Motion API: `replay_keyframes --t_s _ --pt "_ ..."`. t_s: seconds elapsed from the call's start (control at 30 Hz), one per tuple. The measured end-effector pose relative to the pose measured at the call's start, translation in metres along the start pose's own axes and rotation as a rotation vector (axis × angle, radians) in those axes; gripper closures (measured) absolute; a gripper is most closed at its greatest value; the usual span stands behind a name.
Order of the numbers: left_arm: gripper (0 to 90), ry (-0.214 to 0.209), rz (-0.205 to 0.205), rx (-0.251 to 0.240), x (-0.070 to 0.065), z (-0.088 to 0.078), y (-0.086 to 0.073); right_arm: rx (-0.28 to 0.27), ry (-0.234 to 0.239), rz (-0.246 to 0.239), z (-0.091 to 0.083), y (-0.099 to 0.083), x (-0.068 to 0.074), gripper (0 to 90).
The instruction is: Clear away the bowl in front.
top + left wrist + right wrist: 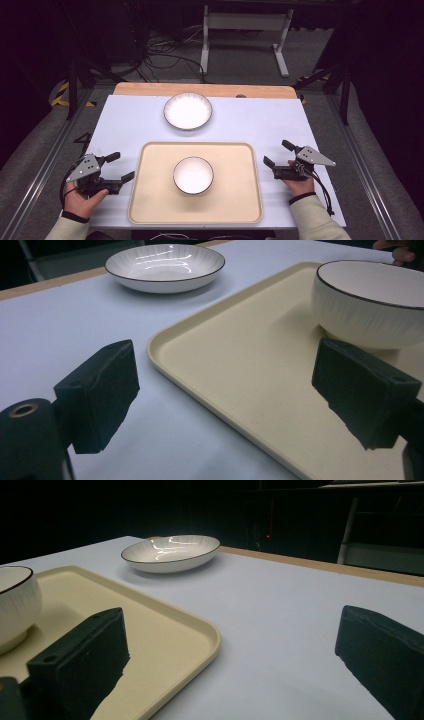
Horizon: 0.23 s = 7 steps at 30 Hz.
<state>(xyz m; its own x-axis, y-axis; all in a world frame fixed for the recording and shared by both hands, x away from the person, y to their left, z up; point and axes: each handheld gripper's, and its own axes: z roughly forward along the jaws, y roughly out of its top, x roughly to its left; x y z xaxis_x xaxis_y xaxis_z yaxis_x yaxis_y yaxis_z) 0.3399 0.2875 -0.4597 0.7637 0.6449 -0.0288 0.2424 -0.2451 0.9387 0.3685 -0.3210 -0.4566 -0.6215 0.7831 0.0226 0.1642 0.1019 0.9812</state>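
Observation:
A cream tray point(150, 200) lies at the table's near middle with a white dark-rimmed bowl point(193, 175) standing on it. Behind it a white shallow plate point(188, 111) rests on the white table cover. My left gripper point(120, 167) sits left of the tray, open, nothing between its jaws; in the left gripper view its jaws straddle the tray's left rim point(210, 385), with the bowl point(370, 300) beyond the right jaw. My right gripper point(278, 154) sits right of the tray, open and empty; the right gripper view has the tray corner point(200, 630), the bowl point(15, 605) and the plate point(170, 552).
A wooden strip point(200, 90) runs along the table's far edge. Beyond it stand a white frame point(245, 35) and loose cables point(160, 55) on the floor. Bare white cover point(125, 120) surrounds the tray.

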Motion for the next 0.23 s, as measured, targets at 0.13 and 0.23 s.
replay_keyframes --t_s 0.13,0.23 --pt "12.2 -0.001 0.008 0.002 -0.0002 0.0003 0.0006 -0.001 0.0 0.001 0.0 0.0 0.0 0.9" --pt "12.1 -0.002 0.004 0.005 -0.0001 0.0009 0.0003 0.0 -0.001 0.0 0.0 0.0 0.0 0.8"
